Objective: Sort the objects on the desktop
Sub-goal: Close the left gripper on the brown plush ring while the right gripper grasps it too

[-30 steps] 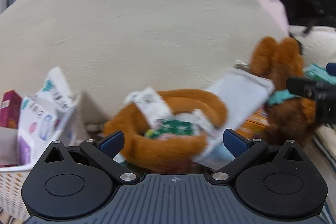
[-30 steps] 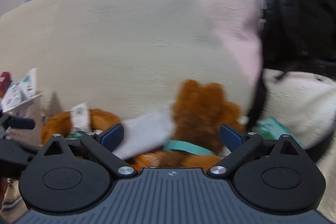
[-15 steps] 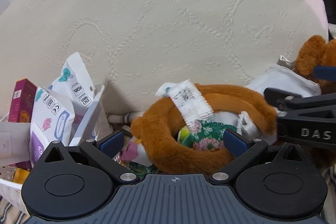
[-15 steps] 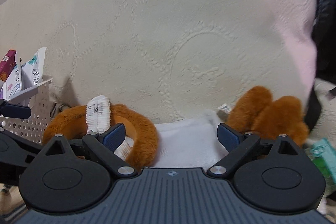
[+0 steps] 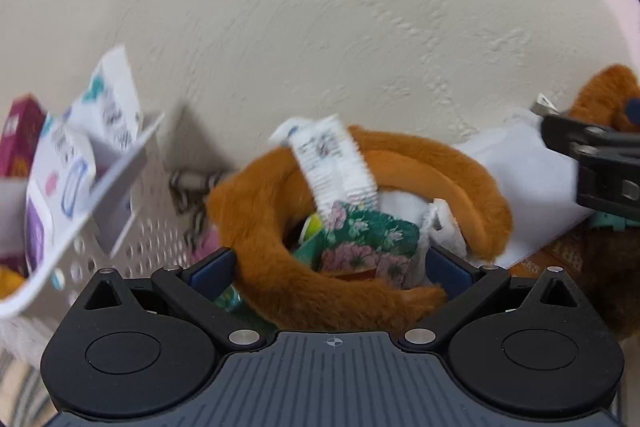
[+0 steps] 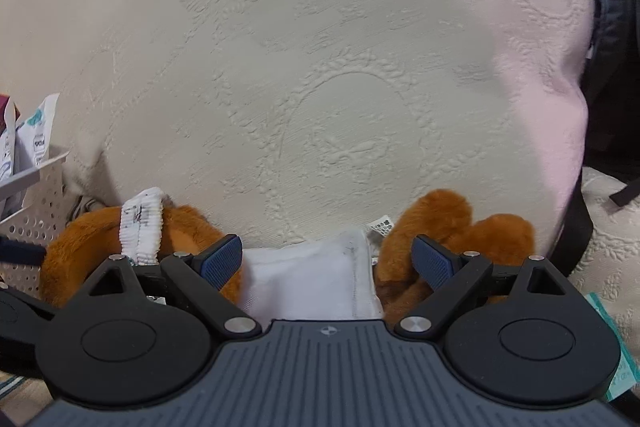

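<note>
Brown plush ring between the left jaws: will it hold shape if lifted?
Probably not: the brown plush ring looks soft and sags unevenly. Likely light. The floral packet sitting in its opening might drop out. The left hand-held gripper stands open.

Basket (image 5: 132, 247) left of plush ring (image 5: 304, 291); pouch (image 5: 524, 171) right.

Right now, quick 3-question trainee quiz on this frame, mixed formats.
1. True or false: the left tongs are shut on the brown plush ring.
2. What lies inside the ring? A) green floral packet B) red mug C) silver keys
3. Fill in: the right tongs stand open around the white ____ pouch.

Key
1. False: they stand open, with the ring's near side between the blue pads.
2. A
3. fabric
</note>
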